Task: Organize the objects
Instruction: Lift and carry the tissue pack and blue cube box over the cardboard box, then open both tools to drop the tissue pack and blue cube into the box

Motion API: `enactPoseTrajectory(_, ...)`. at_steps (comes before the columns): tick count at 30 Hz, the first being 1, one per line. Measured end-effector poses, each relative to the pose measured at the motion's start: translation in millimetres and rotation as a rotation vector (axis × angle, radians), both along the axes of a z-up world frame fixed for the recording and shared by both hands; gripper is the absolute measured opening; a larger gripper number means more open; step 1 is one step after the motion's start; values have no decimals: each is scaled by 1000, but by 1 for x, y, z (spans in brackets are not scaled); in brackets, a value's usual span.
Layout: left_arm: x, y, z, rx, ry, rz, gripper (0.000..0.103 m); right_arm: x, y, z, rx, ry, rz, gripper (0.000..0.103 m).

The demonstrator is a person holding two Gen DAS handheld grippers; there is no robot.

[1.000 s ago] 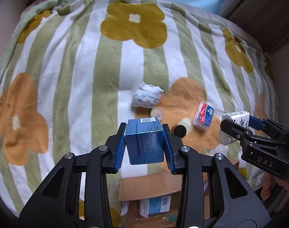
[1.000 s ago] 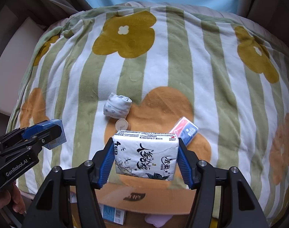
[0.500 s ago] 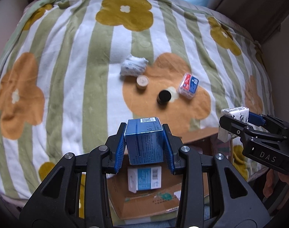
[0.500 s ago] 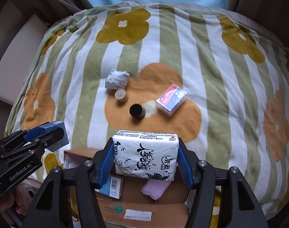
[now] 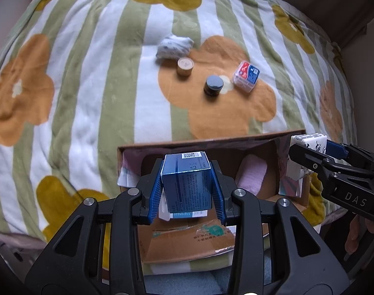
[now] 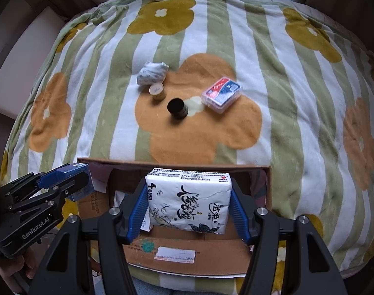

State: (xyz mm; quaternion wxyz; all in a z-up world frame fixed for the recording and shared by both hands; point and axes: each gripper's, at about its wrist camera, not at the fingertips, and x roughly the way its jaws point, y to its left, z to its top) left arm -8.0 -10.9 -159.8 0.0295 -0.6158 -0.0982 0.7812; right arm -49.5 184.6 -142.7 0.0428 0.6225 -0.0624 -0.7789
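My left gripper (image 5: 186,191) is shut on a blue carton (image 5: 187,186) and holds it above the open cardboard box (image 5: 211,137) at the bed's near edge. My right gripper (image 6: 188,206) is shut on a white tissue pack (image 6: 188,201), also above the box (image 6: 174,162). On the blanket lie a rolled white cloth (image 5: 174,46), a wooden cap (image 5: 185,66), a black cap (image 5: 213,85) and a card deck (image 5: 246,75). The box holds a pink item (image 5: 252,177) and a second blue-and-white carton, mostly hidden.
The striped flower blanket (image 6: 285,98) covers the bed. The right gripper shows at the right edge of the left wrist view (image 5: 307,152); the left gripper shows at the left edge of the right wrist view (image 6: 71,179). A box flap (image 6: 177,250) hangs toward me.
Both grippers have pulled back from the bed with their loads. The cardboard box has come fully into view beneath them, and the blanket items now look farther away.
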Motion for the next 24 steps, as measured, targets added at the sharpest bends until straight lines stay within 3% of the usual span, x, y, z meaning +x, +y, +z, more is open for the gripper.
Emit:
enactPoseTrajectory(12,19,6,-60,12,-104,25,33,24,6,-59,-6,-114,-1,57)
enactPoseTrajectory(24,23,9,-68,-7,-128,18,33,23,7,-63,-14,-117,5,57)
